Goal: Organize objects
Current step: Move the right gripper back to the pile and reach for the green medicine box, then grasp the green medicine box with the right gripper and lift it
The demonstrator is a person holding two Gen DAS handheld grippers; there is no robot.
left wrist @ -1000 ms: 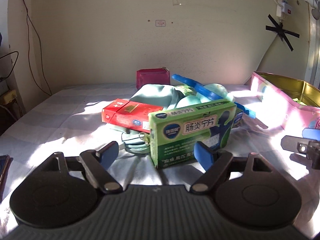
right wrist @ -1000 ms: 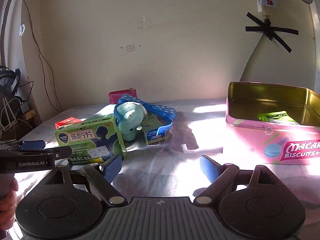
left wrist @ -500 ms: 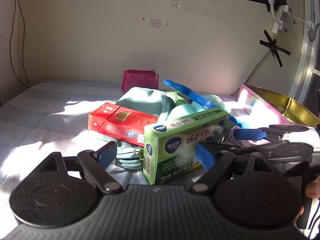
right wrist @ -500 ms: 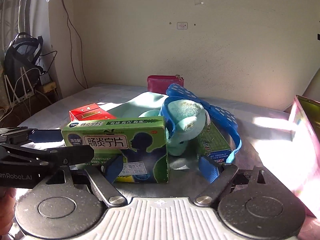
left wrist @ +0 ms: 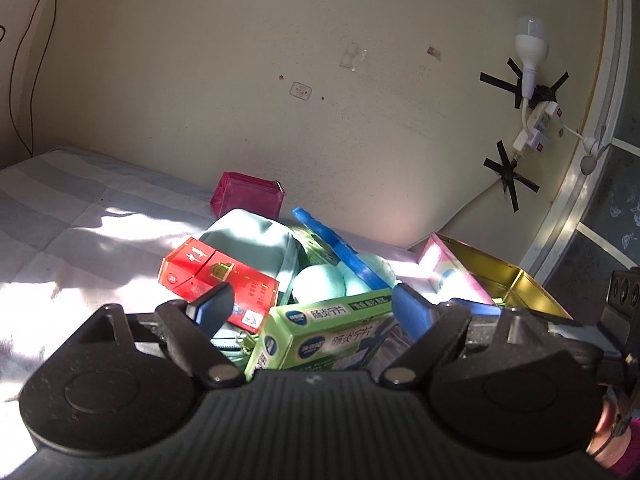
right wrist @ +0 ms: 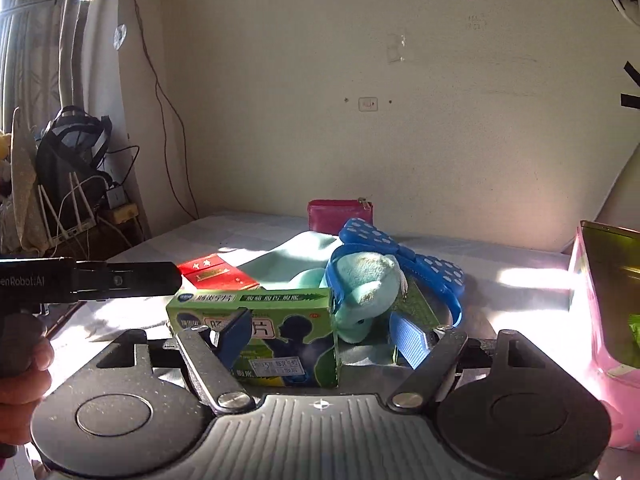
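Inside, the pink tin (right wrist: 592,320) holds one green packet (right wrist: 634,326).

1. The medicine box (right wrist: 256,336) stands nearest me, the cigarette pack (right wrist: 216,272) behind it to the left.
2. The plush toy (right wrist: 364,292) sits right of the box (touching, I think).
3. The wallet (right wrist: 340,216) stands against the wall, and the tin (right wrist: 600,320) is far right.
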